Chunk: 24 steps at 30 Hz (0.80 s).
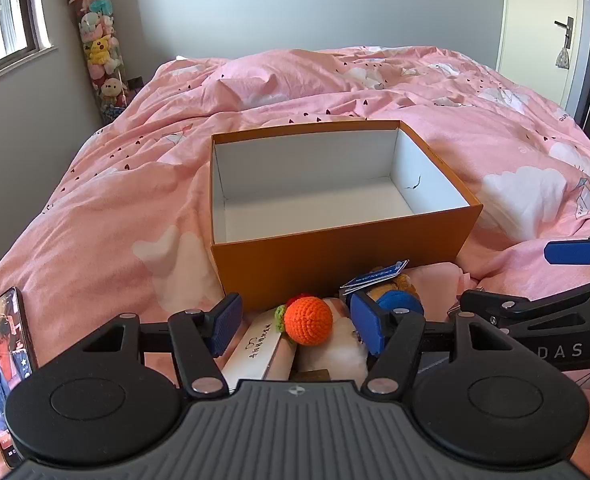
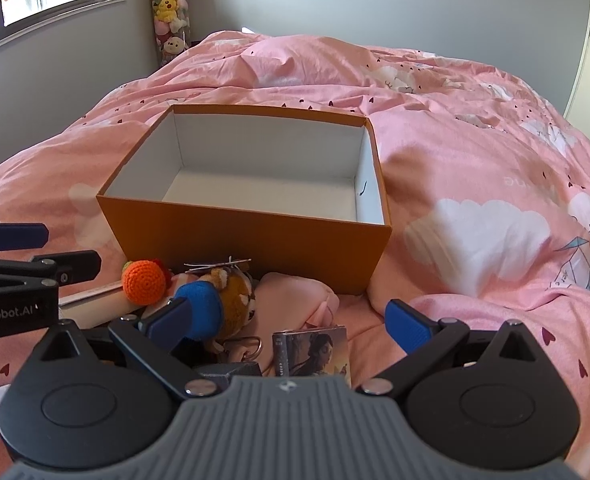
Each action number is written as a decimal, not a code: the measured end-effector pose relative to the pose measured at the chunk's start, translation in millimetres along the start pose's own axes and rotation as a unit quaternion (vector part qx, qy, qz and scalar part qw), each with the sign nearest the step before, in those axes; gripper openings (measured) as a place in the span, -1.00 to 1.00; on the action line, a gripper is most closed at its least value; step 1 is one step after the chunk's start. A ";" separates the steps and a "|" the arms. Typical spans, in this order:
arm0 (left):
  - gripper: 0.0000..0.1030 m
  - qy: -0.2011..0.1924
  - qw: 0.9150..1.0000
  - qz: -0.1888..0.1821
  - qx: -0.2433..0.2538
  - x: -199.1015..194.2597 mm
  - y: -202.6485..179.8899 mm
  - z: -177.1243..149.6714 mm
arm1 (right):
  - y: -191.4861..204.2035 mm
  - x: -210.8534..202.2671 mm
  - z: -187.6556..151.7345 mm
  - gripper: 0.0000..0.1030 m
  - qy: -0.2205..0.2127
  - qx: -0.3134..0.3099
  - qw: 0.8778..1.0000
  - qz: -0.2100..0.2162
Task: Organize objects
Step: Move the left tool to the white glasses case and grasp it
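An open orange box [image 1: 335,256] [image 2: 255,240] with a bare white inside sits on the pink bed. In front of it lies a pile: an orange crocheted ball [image 1: 308,320] [image 2: 143,282], a brown plush with a blue part [image 1: 399,298] [image 2: 231,300], a white flat box [image 1: 255,348], a pink cloth [image 2: 295,300] and a small picture card [image 2: 315,352]. My left gripper [image 1: 295,326] stands open around the ball without touching it. My right gripper [image 2: 291,322] is open wide over the plush, cloth and card, holding nothing.
A phone [image 1: 5,364] with a lit screen lies at the bed's left edge. A tall clear tube of plush toys [image 1: 99,48] stands in the corner by the window. The rumpled pink duvet [image 1: 375,80] stretches behind and right of the box. A door [image 1: 543,32] is at far right.
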<state>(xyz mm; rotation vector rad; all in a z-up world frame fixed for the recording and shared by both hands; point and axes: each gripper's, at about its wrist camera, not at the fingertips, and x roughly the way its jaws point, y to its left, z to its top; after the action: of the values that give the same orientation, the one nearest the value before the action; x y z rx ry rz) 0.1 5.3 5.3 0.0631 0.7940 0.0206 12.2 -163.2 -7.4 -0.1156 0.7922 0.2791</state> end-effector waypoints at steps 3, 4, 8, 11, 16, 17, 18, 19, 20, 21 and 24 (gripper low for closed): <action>0.43 0.003 1.000 -0.001 0.001 0.4 0.3 0.2 | -0.1 0.2 -0.1 0.98 0.000 0.000 1.000 0.000; 0.43 0.004 1.000 -0.002 0.001 0.5 0.0 0.3 | -0.1 0.3 -0.1 0.98 0.000 0.000 1.000 0.000; 0.43 0.005 1.000 -0.002 0.001 0.4 -0.3 0.0 | 1.0 0.9 -0.2 0.98 0.002 -0.001 1.000 0.000; 0.42 0.010 1.000 -0.003 0.003 1.6 -0.9 -0.5 | 1.4 1.2 -0.3 0.98 0.002 -0.001 1.000 0.000; 0.35 0.021 1.000 -0.003 0.005 3.7 1.5 -0.7 | 2.0 2.6 -0.7 0.98 0.005 -0.001 1.000 0.002; 0.32 0.023 1.000 -0.003 0.004 4.0 2.4 -0.6 | 1.8 3.3 -0.7 0.98 0.006 -0.001 1.000 0.003; 0.29 0.026 1.000 -0.003 0.003 4.6 3.7 -0.1 | 1.9 4.0 -0.6 0.98 0.008 -0.001 1.000 0.004; 0.28 0.029 1.000 -0.005 0.001 5.3 5.5 0.3 | 2.6 4.9 -0.6 0.98 0.009 -0.002 1.000 0.006; 0.26 0.033 0.999 -0.008 -0.001 6.1 7.6 0.5 | 3.1 5.7 -0.4 0.98 0.010 -0.004 1.000 0.008; 0.22 0.037 0.999 -0.010 -0.004 7.1 9.8 0.7 | 3.8 6.3 0.4 0.97 0.010 -0.007 1.000 0.010; 0.04 0.052 0.998 -0.017 -0.014 11.2 19.4 2.2 | 7.3 8.4 2.0 0.79 0.013 -0.015 1.000 0.022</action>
<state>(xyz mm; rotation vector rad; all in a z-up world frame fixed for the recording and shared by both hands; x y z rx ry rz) 9.6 25.1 0.1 0.0211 0.8978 0.0032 17.1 -154.1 -12.0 -0.1301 0.8173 0.3319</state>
